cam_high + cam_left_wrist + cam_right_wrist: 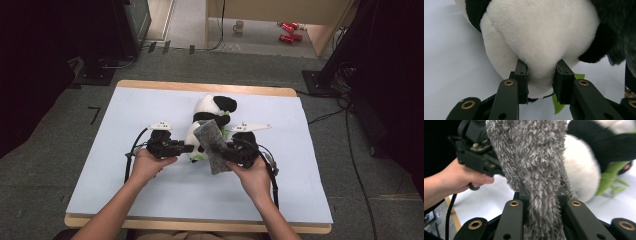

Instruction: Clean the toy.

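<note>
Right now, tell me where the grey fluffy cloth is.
In the high view the grey fluffy cloth sits just right of table centre, clamped in the right gripper and draped against the toy panda, which the left gripper pinches.

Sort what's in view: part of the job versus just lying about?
In use:
- black-and-white plush panda, pinched by left gripper
- grey fuzzy cloth, clamped in right gripper

Lying about:
- white mug on the floor
- red cans

Left gripper [186, 148] grips panda [205, 120]; right gripper [223, 150] holds grey cloth [212, 145].
</note>
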### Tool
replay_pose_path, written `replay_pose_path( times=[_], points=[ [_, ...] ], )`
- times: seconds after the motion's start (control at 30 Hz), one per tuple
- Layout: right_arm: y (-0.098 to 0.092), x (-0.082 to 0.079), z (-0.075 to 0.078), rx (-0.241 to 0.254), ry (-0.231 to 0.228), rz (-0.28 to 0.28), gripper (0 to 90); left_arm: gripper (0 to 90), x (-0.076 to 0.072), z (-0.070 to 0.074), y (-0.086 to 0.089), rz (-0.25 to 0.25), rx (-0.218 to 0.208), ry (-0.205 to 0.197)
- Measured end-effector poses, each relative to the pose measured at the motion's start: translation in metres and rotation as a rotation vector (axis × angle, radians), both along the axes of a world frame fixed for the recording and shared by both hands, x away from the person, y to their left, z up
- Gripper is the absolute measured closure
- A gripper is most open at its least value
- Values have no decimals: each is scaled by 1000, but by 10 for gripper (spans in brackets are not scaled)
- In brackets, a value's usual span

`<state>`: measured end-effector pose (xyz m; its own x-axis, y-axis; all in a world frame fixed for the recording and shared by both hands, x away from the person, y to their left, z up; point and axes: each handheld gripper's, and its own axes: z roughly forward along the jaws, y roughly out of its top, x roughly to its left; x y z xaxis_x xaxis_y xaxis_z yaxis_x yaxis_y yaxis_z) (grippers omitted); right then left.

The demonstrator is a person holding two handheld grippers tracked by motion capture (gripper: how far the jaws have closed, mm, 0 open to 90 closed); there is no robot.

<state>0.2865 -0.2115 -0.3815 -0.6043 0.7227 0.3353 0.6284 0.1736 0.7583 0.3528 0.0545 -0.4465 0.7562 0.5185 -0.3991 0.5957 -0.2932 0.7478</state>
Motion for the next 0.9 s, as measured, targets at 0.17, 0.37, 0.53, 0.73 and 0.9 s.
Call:
replay_pose_path(
  times=[0.17, 0.37, 0.53, 0.73, 0.9],
  points=[
    [16, -3, -9, -11, 4, 32, 764, 691, -1, -1, -4, 13, 1, 10],
    [24, -2, -26, -32, -12, 49, 763, 695, 0, -2, -6, 31, -2, 48],
    [31, -4, -40, -105, -76, 68, 764, 699, 1, -2, -5, 46, -7, 64],
    [42, 1, -66, -172, -14, 95, 763, 698, 1, -2, -5, 42, -16, 69],
    [42, 6, -72, -157, -5, 102, 765, 698, 2, -3, -4, 45, -18, 71]
  ],
)
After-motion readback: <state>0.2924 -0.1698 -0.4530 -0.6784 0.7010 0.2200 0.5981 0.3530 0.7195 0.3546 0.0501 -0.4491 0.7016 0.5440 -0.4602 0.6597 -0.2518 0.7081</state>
